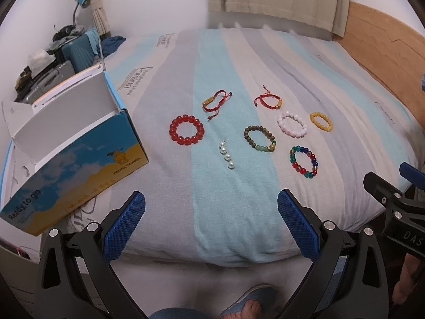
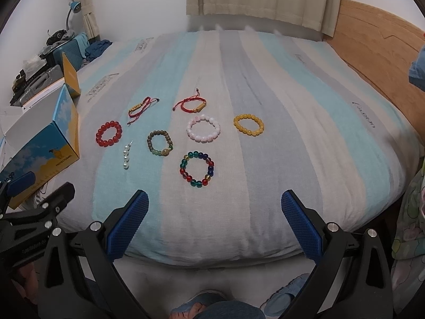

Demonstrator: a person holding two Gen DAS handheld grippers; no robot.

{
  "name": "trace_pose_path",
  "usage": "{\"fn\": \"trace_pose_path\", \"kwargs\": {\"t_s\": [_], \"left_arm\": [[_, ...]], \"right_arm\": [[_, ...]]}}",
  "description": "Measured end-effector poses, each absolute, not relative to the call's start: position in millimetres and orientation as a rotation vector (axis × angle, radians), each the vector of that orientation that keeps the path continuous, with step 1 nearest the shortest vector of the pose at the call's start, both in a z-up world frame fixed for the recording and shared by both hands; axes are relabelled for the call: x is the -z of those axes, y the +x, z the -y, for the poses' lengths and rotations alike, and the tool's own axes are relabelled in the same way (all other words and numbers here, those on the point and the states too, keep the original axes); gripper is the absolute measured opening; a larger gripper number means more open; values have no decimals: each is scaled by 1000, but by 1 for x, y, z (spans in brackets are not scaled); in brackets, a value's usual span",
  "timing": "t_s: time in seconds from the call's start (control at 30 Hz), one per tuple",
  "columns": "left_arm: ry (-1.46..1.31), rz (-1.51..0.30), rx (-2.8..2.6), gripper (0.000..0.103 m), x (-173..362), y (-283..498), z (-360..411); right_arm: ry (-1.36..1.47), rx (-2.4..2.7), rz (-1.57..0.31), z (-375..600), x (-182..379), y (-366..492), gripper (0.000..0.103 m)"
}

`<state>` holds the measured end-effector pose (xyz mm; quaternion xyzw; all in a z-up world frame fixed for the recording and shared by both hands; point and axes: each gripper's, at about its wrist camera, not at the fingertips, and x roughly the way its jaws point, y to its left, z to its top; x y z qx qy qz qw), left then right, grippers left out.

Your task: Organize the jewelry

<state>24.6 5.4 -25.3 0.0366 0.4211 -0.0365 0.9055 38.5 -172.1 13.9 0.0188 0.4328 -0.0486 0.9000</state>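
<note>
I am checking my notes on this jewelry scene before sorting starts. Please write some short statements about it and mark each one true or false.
1. Both grippers are open and hold nothing. True: left gripper, right gripper.
2. The red bead bracelet lies inside the box. False: it lies on the bed, beside the box.
3. Two red cord bracelets lie on the bed. True: one and another.
4. The pearl piece forms a closed ring. False: it lies as a short straight strand.
5. The yellow bracelet touches the pink bracelet. False: they lie apart.
</note>
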Motion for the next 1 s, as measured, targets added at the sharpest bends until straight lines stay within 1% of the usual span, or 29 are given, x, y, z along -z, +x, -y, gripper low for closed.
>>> {"fn": "trace_pose_path", "kwargs": {"t_s": [0.27,0.57,1.0], "left_arm": [[84,-902,84,97,42,56,-1],[77,-942,83,97,64,107,-5],[89,-973,98,97,74,181,3]], "right_arm": [[52,84,-898,186,-2,61,96],[39,103,-961,212,22,106,96],[-9,147,-1040,248,34,179,96]]}}
